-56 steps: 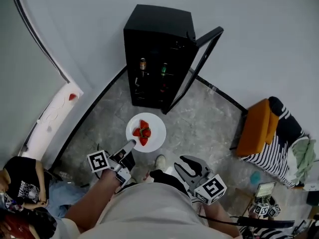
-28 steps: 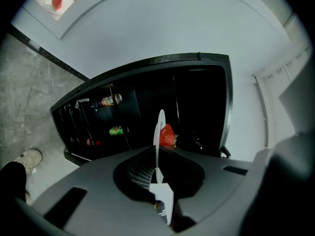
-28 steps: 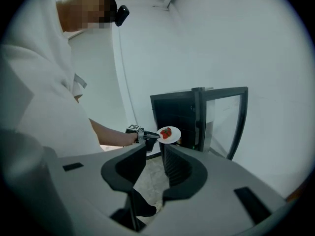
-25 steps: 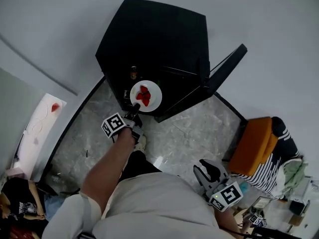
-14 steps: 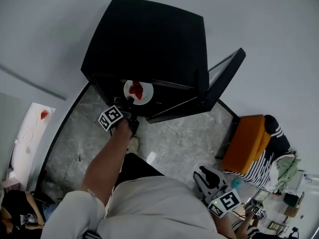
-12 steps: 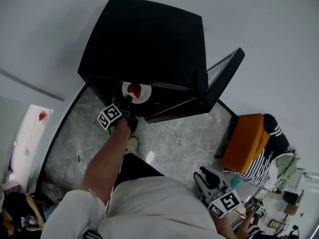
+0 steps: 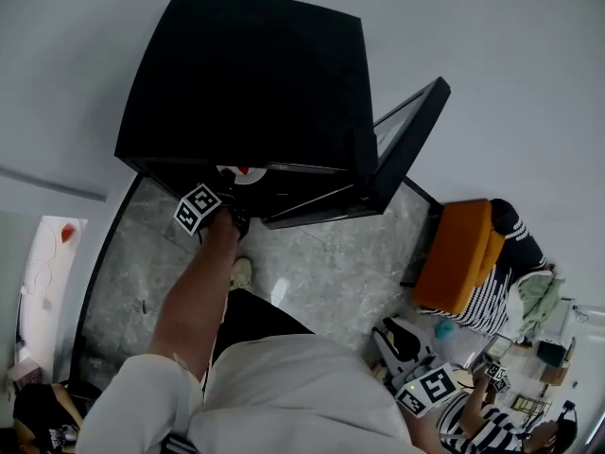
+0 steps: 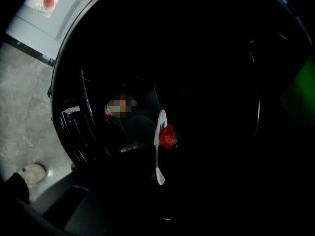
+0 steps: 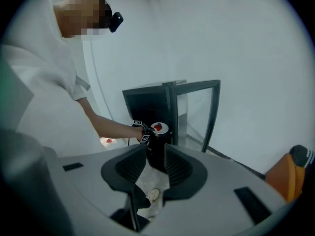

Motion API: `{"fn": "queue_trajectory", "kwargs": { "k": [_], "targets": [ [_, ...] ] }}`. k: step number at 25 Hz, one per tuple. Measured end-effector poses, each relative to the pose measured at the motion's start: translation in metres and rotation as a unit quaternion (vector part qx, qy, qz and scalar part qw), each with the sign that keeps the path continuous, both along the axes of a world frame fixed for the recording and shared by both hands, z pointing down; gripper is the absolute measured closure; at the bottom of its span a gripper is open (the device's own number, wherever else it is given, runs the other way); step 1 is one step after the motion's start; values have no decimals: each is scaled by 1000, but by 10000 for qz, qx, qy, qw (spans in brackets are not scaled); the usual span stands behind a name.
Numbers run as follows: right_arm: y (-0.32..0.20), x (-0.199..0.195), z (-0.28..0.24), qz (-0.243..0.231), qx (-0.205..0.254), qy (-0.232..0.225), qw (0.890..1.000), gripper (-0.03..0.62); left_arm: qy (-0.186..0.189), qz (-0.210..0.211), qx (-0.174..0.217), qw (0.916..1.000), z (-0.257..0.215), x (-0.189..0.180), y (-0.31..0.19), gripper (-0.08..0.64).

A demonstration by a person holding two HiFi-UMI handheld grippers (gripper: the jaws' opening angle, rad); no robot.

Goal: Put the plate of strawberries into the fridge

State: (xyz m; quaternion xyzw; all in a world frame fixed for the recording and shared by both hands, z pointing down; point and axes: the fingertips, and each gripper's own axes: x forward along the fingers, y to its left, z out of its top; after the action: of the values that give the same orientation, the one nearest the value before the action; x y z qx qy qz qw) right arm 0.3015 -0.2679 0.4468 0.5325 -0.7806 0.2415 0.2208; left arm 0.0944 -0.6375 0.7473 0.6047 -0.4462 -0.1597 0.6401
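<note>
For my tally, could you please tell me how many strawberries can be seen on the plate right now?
1: a strawberry on the plate, seen edge-on inside the dark fridge; others may be hidden.

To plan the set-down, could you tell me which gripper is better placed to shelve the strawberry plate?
Left: the left gripper is shut on the plate inside the open fridge; the right gripper hangs open, empty, well back.

Fridge (image 7: 246,74) matt black; door (image 7: 395,129) glass; floor (image 7: 321,263) polished grey stone.
</note>
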Motion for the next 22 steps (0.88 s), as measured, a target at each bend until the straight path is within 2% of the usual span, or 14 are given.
{"fn": "queue_trajectory", "kwargs": {
  "k": [4,7,11,14,17,22],
  "targets": [
    [3,8,-1,131,-5,-9,9999,469,-741,240,-31,9970,2,2,-6,534],
    [5,9,-2,185,11,-9,9998,469,-1372,533,10,9891,3,4,-8,516],
    [8,12,-2,221,9,-2,9998,469,-2293,962,42,9686,5,4,-7,477],
    [9,12,-2,185,18,0,9998,469,-2823,1141,26,9525,5,0,-7,451],
    [10,11,-2,124,44,-4,9999,469,-3106,1263,35,9421,4,-3,-5,437],
    [12,12,0,55,107,-112,9999,469,-3136,1351,197,9397,-10,-4,6,436]
  ]
}}
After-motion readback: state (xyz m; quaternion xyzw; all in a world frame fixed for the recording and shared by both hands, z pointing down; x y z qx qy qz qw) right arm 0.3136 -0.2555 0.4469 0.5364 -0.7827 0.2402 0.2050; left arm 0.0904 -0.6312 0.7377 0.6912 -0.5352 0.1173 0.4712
